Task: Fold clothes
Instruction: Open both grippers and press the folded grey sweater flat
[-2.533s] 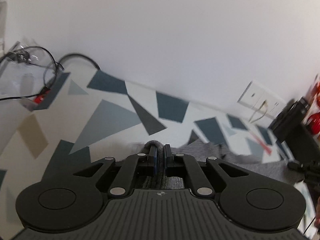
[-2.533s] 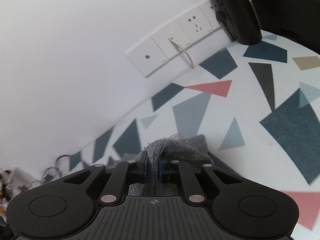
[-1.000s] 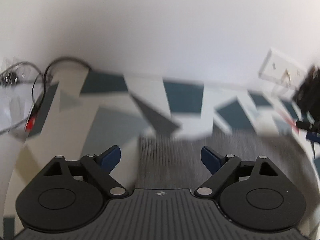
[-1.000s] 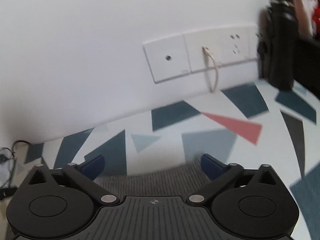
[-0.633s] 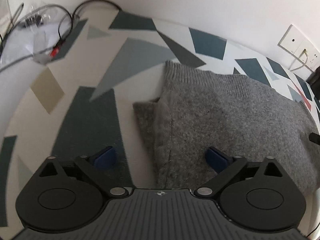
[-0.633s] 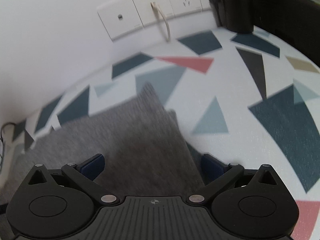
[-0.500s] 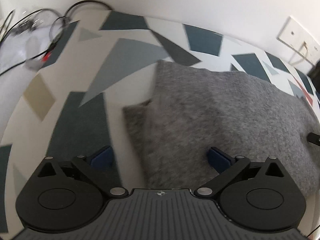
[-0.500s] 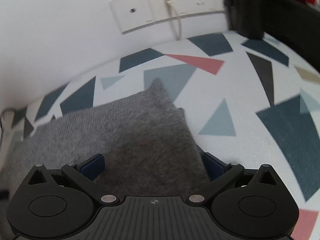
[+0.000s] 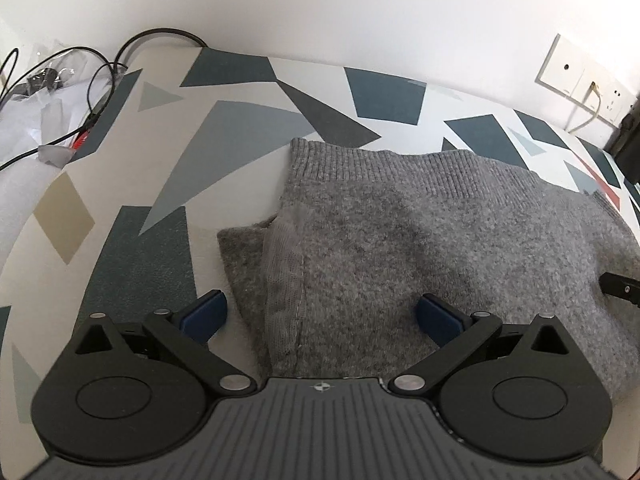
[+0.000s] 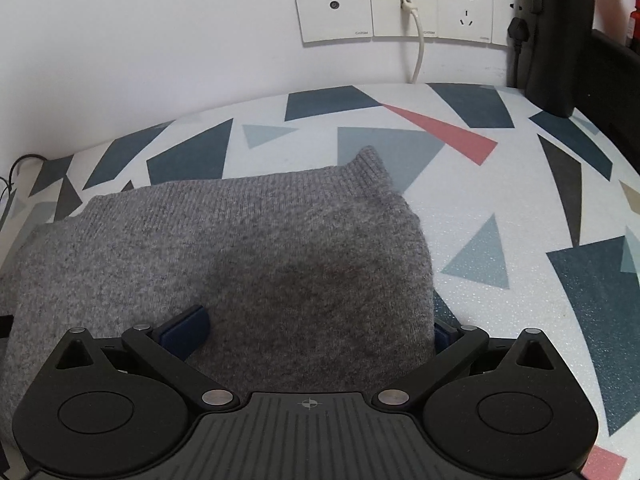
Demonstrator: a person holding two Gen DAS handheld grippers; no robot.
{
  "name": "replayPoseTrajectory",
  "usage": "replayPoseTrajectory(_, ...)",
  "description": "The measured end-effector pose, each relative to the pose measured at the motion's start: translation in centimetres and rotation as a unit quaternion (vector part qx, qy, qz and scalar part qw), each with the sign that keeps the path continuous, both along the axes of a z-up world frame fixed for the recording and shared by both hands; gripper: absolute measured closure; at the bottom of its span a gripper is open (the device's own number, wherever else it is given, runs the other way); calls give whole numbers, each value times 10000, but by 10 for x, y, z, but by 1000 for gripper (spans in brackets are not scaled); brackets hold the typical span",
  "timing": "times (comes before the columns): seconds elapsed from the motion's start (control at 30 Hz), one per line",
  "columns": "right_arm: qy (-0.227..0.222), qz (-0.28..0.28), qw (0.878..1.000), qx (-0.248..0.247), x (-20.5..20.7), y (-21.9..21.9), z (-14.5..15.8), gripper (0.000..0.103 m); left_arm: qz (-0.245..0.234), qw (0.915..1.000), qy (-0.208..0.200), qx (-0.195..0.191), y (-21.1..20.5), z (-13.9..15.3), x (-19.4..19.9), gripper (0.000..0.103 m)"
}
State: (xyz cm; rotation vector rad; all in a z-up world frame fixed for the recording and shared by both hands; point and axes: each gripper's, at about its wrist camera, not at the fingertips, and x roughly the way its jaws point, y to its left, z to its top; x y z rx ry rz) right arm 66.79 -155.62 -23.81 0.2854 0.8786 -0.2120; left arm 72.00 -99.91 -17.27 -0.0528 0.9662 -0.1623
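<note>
Between the spread blue-padded fingers point(image 9: 204, 316) of the left gripper point(image 9: 320, 316) nothing is clamped; the folded grey knitted sweater point(image 9: 420, 248) lies flat below them on the bench point(image 9: 120, 184) with its geometric-patterned cover. The right gripper point(image 10: 316, 330) is likewise held wide apart over the sweater's other end, gripping nothing. A lower layer is seen protruding at the left edge; if only the top layer were pinched, the fold could be dragged askew. Black cables point(image 9: 104, 68) lie well apart.
</note>
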Motion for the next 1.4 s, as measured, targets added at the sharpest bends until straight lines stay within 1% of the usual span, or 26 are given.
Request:
replayPoseTrajectory(0.23, -64, -187, 9998, -87, -1, 5, -2, 1, 79, 9999, -77, -16, 0, 0, -3, 0)
replayPoseTrajectory(0.43, -86, -182, 9997, -120, -3, 8, -2, 1, -161, 9997, -196, 8, 3, -2, -8, 0)
replayPoseTrajectory(0.8, -60, -233, 9996, -136, -1, 9, -3, 1, -296, 9993, -217, 23, 2, -1, -5, 0)
replayPoseTrajectory(0.97, -35, -61, 9999, -95, 2, 0, -2, 1, -408, 9988, -256, 27, 2, -2, -1, 0)
replayPoseTrajectory(1.1, -64, -229, 9997, 4, 3, -15, -2, 1, -484, 9985, -271, 27, 0, -2, 3, 0)
replayPoseTrajectory(1.17, -91, -169, 9998, 2, 4, -19, -3, 1, -497, 9983, -291, 24, -1, -2, 5, 0)
replayPoseTrajectory(1.27, -92, 64, 9999, -94, 7, -15, -4, 1, -480, 9983, -324, 24, -3, -3, 7, 0)
replayPoseTrajectory(1.4, -62, 731, 9972, 141, 15, -2, -1, 1, -442, 9987, -265, -6, -7, -2, 11, 0)
